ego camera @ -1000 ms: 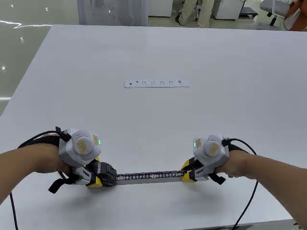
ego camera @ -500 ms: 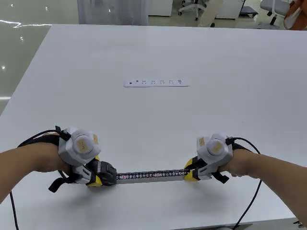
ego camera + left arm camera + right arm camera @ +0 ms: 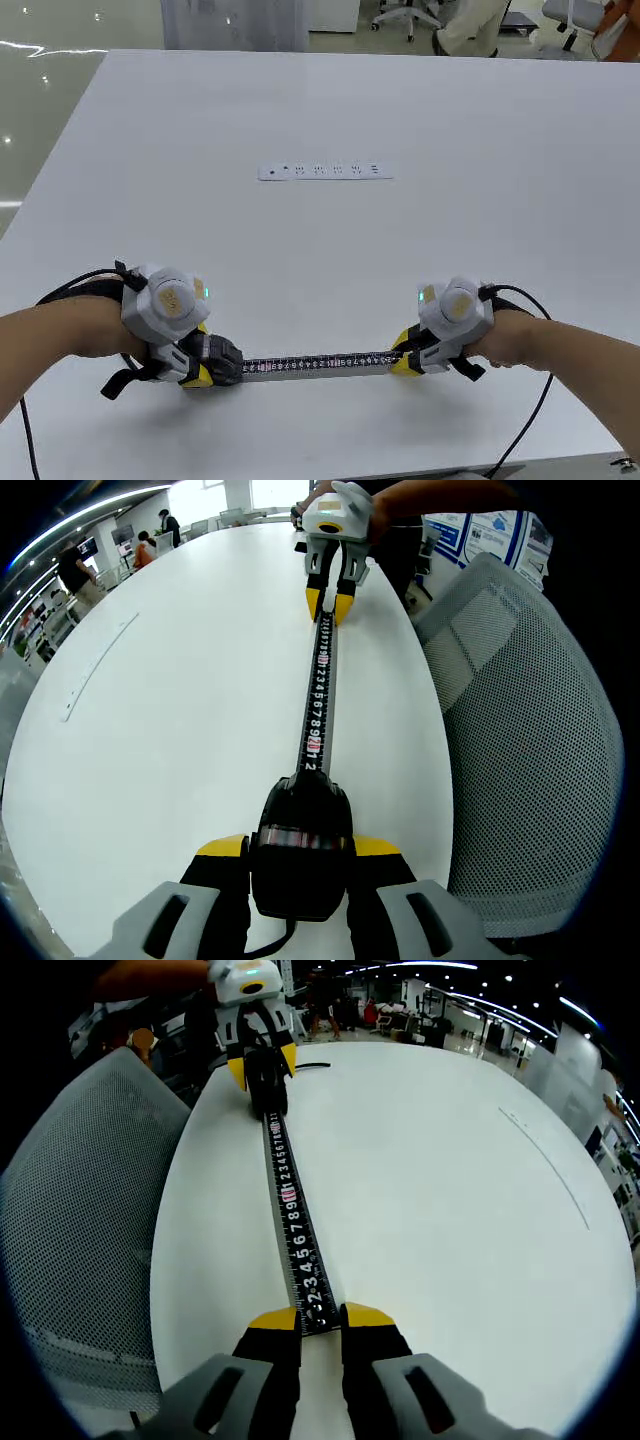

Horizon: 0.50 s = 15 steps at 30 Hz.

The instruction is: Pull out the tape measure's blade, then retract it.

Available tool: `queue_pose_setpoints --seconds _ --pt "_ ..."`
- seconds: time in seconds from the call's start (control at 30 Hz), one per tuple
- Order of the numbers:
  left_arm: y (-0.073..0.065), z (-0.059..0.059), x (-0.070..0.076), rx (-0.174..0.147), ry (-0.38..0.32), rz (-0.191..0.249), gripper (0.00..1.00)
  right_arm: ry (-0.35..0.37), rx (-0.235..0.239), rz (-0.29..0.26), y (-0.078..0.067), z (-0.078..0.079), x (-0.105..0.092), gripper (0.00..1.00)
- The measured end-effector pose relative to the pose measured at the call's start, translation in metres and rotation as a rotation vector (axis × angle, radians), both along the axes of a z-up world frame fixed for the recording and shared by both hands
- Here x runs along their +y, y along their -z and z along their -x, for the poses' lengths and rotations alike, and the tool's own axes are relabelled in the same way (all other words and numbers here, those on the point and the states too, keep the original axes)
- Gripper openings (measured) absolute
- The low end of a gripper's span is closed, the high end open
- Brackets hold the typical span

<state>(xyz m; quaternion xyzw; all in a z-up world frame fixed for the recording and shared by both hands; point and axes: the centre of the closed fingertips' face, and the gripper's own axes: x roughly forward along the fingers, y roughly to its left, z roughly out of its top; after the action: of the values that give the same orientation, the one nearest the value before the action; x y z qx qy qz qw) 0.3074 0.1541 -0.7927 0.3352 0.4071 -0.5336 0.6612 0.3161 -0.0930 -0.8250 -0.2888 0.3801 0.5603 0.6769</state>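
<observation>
The left gripper [image 3: 203,377] and right gripper [image 3: 405,363] share rounded grey-white housings [image 3: 170,301], small green lights [image 3: 425,295] and yellow-tipped black jaws. A black cable [image 3: 522,428] trails from each wrist.

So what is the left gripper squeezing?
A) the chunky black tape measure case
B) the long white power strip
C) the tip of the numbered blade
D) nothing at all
A: the left gripper has its yellow-tipped jaws shut on the chunky black tape measure case, while the right gripper pinches the tip of the numbered metal blade.
</observation>
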Motion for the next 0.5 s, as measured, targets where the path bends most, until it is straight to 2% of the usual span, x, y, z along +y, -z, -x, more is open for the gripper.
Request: queue_pose_setpoints --seconds 0.5 --pt "0.0001 -0.0006 0.0000 -0.002 -0.002 0.005 0.34 0.005 0.006 0.004 0.0007 0.0000 0.0008 0.13"
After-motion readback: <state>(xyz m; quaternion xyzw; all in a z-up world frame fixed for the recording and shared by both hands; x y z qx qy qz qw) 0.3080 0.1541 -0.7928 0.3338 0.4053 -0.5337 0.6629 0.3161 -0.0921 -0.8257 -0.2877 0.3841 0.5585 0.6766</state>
